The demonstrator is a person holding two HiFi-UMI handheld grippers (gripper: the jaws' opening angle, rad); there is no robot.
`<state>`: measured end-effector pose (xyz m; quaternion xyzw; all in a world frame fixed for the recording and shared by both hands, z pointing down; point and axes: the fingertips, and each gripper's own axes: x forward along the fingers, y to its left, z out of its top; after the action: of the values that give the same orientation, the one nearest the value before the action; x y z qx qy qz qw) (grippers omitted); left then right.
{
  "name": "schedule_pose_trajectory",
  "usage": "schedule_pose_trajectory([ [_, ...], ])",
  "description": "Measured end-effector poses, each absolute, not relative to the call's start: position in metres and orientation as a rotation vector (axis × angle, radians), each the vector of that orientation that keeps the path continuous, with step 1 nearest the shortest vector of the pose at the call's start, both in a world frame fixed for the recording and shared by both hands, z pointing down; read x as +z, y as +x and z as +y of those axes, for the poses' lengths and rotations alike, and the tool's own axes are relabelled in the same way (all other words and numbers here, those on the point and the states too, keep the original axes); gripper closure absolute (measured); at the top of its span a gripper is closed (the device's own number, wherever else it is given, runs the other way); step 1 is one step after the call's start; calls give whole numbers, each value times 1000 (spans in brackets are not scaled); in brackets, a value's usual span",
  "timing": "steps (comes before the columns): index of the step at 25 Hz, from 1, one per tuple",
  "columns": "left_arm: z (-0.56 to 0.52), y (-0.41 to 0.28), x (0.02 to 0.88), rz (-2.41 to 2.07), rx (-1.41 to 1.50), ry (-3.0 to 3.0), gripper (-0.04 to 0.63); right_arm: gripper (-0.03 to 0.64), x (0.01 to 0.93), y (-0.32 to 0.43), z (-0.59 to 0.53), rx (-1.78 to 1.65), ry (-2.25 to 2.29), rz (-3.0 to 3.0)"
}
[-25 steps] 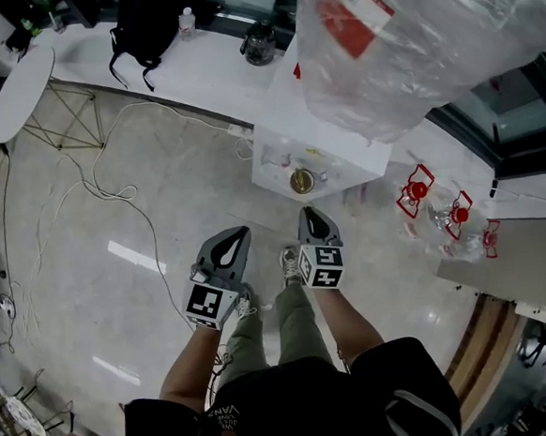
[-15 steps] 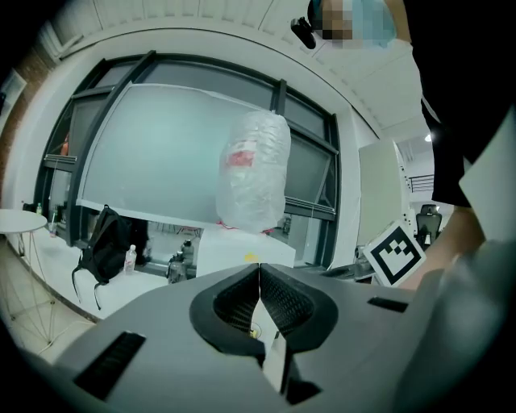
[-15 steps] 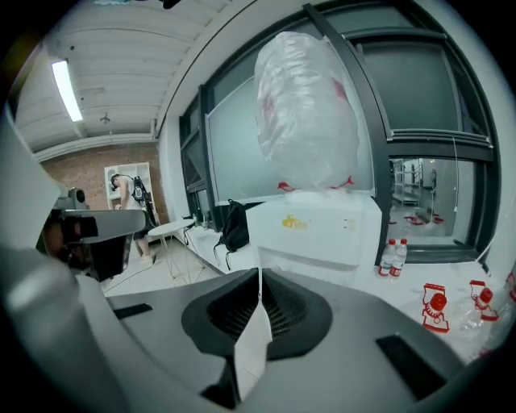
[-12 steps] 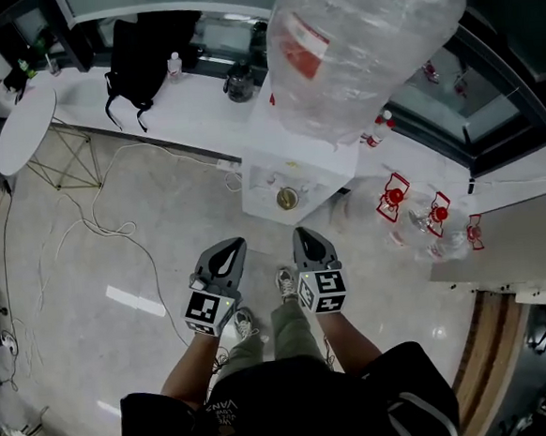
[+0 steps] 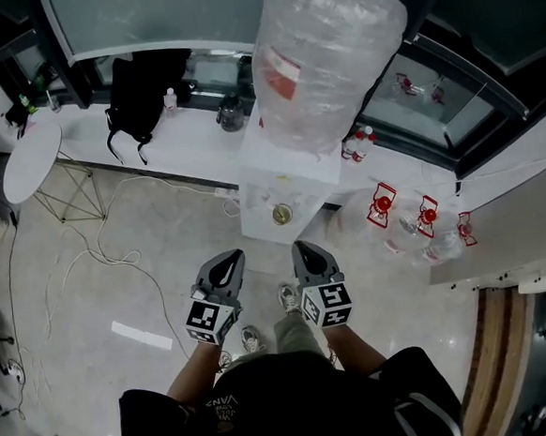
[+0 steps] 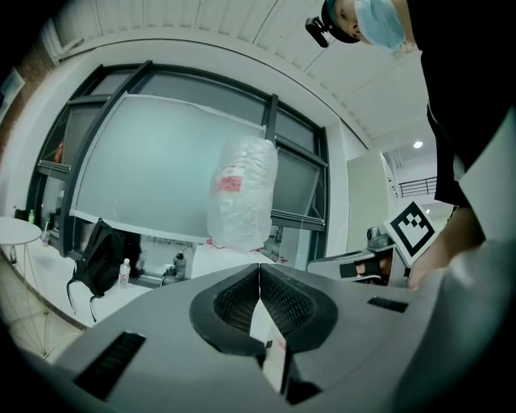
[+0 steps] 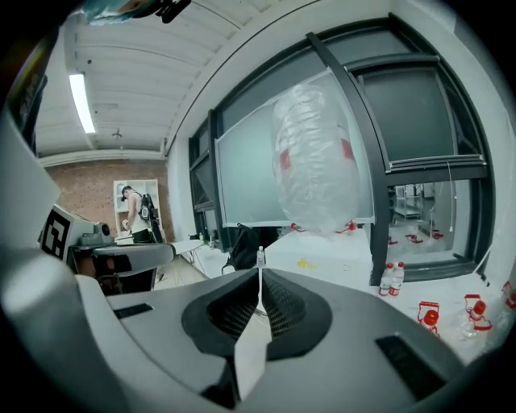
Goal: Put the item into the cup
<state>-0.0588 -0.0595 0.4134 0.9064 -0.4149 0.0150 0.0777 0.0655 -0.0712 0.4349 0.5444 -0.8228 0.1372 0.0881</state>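
- The left gripper [image 5: 226,257] sits low in the centre of the head view, jaws pressed together with nothing between them; its own view [image 6: 260,278] confirms this.
- The right gripper [image 5: 305,248], just beside it, is likewise closed and empty [image 7: 260,278].
- Both point up-frame at a white box-shaped water dispenser [image 5: 254,218] topped by a large plastic-wrapped clear water bottle [image 5: 321,53].
- A small round yellowish object [image 5: 281,214] on the dispenser's front is probably the cup; it is too small to be sure.
- It lies straight ahead between the grippers, closer to the right one, so that arm likely has the shorter reach.
- I cannot pick out the item to go in; neither gripper holds it.
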Motion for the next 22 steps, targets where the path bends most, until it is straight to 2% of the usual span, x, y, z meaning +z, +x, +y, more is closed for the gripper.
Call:
schedule_pose_trajectory([
  [22, -23, -56, 341, -1185, 60, 2860, 575, 569, 353, 72, -34, 277, 1653, -2490],
])
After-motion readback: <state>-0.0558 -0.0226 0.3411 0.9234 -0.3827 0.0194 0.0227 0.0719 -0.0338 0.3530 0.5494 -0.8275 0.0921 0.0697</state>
